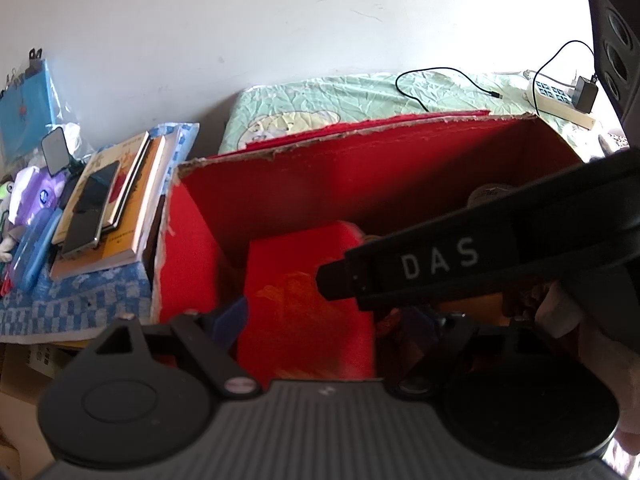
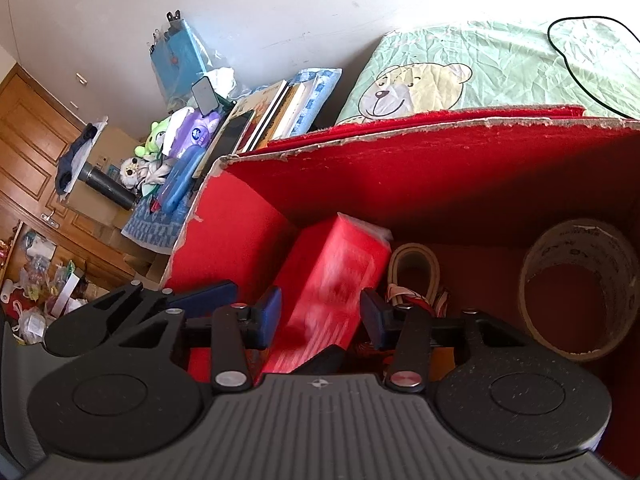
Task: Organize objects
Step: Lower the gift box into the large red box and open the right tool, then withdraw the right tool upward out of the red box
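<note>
Inside red bin (image 2: 400, 184), right gripper (image 2: 320, 316) jaws wide around red box (image 2: 336, 272)

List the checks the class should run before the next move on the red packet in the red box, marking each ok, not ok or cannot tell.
1. Red packet sits between the fingers of the right gripper: ok.
2. Right gripper's grip on the packet is firm: cannot tell; the packet is blurred there.
3. Left gripper is spread wide around the packet, with a gap on one side: ok.
4. Tape roll stands apart from the packet: ok.
5. White strap coil is free of the packet: cannot tell; they lie side by side.
6. Red box is open at the top: ok.
</note>
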`<state>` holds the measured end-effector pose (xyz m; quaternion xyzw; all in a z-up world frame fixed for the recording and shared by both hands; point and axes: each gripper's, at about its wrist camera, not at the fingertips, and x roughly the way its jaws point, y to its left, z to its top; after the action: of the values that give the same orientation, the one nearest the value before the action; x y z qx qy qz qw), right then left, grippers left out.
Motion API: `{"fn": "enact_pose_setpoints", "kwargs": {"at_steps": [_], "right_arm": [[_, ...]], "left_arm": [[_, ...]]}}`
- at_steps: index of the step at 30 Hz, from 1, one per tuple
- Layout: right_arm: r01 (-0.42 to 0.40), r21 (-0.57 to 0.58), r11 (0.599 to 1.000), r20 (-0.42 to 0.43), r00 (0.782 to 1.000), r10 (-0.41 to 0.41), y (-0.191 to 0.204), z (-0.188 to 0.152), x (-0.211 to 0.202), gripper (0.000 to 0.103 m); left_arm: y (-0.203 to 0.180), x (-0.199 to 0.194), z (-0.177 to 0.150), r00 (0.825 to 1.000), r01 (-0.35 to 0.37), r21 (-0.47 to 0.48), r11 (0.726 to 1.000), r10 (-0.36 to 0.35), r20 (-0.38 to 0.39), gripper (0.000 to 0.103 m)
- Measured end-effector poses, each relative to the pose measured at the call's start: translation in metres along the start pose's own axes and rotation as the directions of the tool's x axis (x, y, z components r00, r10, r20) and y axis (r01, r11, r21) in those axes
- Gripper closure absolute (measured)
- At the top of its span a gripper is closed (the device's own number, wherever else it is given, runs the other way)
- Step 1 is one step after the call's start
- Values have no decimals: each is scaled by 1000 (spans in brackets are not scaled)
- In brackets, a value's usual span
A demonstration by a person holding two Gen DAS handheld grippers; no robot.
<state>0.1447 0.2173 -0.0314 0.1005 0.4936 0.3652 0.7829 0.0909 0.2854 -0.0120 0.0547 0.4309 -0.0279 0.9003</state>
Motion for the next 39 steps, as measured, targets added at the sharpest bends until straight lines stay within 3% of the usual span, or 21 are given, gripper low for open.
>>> {"fn": "enact_pose_setpoints", "kwargs": {"at_steps": [15, 39], "right_arm": [[23, 134, 991, 38, 999, -28, -15, -3, -5, 60], [93, 138, 986, 52, 993, -101, -12, -5, -6, 61]], "left_arm": [[-2, 1, 0, 1000, -17, 8, 1000, 17, -3, 18], [-3, 3, 2, 998, -53, 2, 999, 53, -34, 18]]}}
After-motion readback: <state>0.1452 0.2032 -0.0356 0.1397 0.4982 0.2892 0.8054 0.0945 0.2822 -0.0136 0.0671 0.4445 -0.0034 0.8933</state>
